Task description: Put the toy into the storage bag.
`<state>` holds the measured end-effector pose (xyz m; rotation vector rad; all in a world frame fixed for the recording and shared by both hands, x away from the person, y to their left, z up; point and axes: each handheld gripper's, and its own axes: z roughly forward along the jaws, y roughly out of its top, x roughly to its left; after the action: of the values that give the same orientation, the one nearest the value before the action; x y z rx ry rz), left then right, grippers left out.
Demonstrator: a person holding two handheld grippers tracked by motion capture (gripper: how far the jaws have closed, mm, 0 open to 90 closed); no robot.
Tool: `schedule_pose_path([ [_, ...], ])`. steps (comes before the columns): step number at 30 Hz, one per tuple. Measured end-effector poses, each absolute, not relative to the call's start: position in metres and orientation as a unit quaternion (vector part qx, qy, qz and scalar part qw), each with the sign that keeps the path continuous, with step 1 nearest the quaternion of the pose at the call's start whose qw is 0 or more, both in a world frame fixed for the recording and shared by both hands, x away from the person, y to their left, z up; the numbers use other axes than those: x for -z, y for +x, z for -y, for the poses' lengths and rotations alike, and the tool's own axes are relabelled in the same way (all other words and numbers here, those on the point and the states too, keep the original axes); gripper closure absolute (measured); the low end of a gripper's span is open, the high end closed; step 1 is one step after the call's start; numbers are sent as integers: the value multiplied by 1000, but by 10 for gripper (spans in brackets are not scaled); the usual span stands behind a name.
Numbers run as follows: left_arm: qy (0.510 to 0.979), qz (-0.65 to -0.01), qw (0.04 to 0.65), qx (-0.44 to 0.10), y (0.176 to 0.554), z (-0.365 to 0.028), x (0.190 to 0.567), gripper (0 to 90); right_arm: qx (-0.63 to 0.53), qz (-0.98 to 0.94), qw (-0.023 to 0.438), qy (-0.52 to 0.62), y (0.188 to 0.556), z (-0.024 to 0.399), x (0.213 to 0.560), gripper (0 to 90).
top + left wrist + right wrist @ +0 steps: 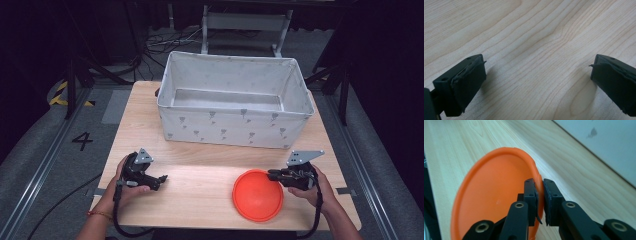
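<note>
- High view: an orange plate [258, 194] is gripped at its rim by the right gripper [272, 174], in front of the cloth bin [235, 127], probably for lifting in.
- Left gripper view: the left gripper [537, 75] is held with jaws apart over the table [529, 32].
- Right gripper view: the plate's rim is clamped edge-on, the bin's wall beyond.

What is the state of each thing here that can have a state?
Plate: held at its rim, tilted.
Bin: open on top, upright, looks empty.
Right gripper: shut on the plate's rim.
Left gripper: open, nothing between the jaws, over the table.
</note>
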<state>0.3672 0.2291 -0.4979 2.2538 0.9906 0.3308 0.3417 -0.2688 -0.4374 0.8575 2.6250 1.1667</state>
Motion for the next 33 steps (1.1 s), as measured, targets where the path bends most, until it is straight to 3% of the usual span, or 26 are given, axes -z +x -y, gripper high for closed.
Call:
schedule_pose_path([
  [13, 858, -378, 323, -128, 367, -229, 498, 4, -384, -882, 145, 234, 317, 258, 404, 823],
  [33, 858, -378, 323, -128, 367, -229, 498, 4, -359, -894, 192, 185, 304, 244, 369, 824],
])
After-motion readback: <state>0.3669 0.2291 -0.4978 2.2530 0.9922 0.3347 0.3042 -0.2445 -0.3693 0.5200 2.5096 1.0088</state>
